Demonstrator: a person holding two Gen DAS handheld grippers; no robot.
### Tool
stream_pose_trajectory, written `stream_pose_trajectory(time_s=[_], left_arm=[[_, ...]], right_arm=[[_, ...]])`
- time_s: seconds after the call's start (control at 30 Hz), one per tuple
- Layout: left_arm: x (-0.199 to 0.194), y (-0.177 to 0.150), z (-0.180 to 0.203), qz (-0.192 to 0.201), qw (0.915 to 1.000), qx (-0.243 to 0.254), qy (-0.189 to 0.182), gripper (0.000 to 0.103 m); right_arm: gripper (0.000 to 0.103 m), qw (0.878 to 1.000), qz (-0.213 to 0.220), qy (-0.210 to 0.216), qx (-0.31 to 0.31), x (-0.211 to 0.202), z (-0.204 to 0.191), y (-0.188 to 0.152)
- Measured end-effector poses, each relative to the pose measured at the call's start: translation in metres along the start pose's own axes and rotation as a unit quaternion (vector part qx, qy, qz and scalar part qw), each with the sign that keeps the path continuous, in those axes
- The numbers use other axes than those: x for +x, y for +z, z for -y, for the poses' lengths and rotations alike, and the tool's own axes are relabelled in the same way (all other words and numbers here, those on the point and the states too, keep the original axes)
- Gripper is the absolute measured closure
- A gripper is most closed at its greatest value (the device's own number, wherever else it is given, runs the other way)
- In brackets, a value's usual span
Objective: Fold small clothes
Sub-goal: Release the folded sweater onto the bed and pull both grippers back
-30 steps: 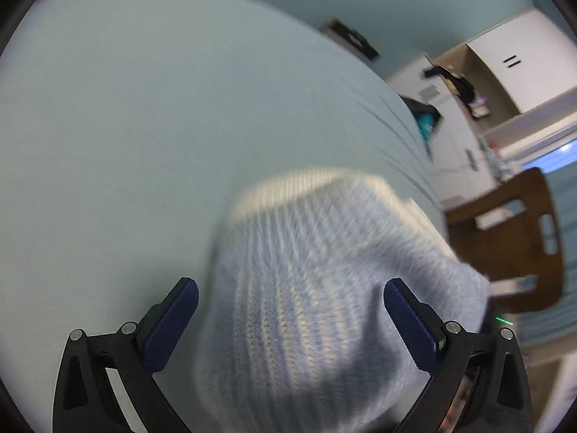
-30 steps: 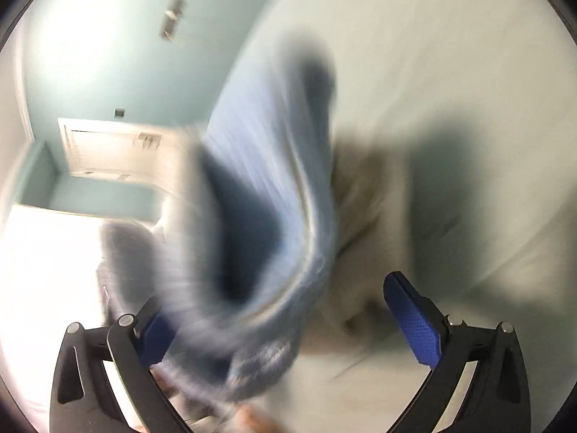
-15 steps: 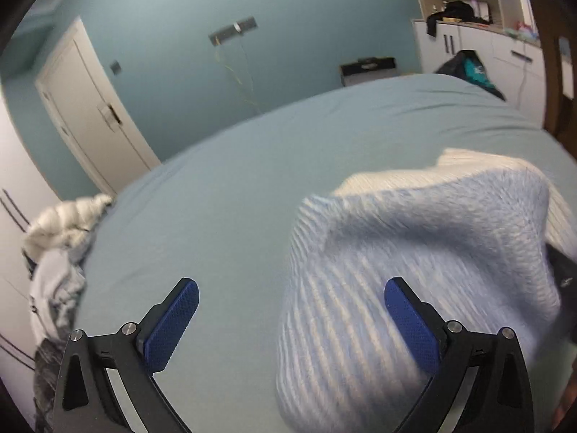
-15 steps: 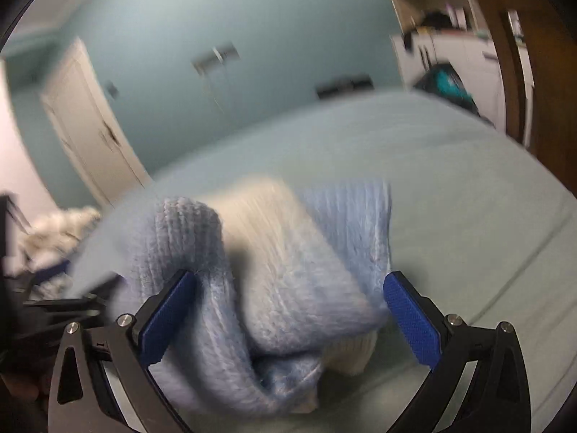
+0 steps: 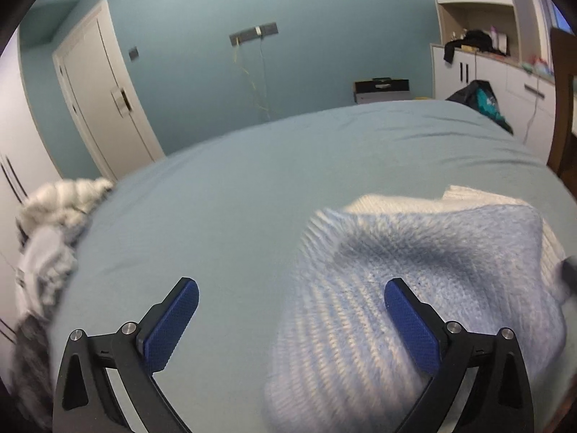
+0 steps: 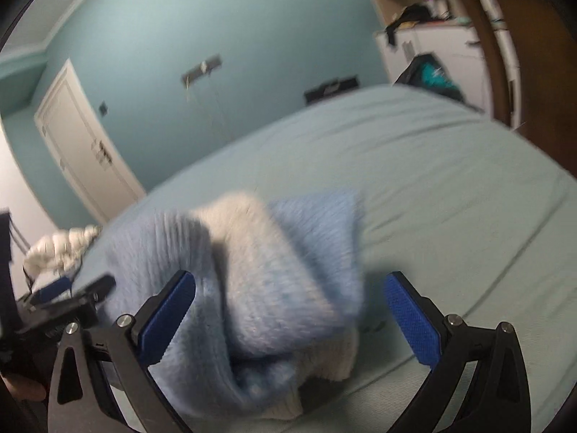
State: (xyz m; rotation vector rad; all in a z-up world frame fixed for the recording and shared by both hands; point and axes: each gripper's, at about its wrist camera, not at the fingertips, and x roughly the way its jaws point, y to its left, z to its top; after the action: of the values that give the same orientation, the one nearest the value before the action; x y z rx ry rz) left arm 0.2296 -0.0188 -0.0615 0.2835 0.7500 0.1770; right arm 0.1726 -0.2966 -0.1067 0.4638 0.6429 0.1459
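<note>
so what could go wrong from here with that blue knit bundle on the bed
1. The blue knit garment lies bunched with its cream part poking out, and neither gripper holds it. Both the left gripper and the right gripper have open jaws, so the loose fold may slump apart.
2. Closing on such a thick lump could catch several layers and drag the fold askew.
3. The clothes pile sits at the bed edge and could slide off.
</note>
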Motion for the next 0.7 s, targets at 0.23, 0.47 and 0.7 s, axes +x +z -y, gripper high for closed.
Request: stream_pose_trajectory(time_s=[0.23, 0.47, 0.7], left_arm=[[-0.067, -0.017, -0.025, 0.017, 0.9993, 0.024, -0.023, 0.0], [-0.117, -0.062, -0.028, 0.031, 0.9952, 0.085, -0.037, 0.0], [-0.124, -0.079, -0.036, -0.017, 0.9975, 0.048, -0.048, 0.0]], right_arm=[[0.001, 0.997, 0.003, 0.001, -0.083, -0.076, -0.004, -0.013], [0.001, 0.995, -0.072, 0.043, -0.059, -0.111, 0.014, -0.031], [0.001, 0.996, -0.053, -0.003, -0.073, -0.13, 0.011, -0.047]])
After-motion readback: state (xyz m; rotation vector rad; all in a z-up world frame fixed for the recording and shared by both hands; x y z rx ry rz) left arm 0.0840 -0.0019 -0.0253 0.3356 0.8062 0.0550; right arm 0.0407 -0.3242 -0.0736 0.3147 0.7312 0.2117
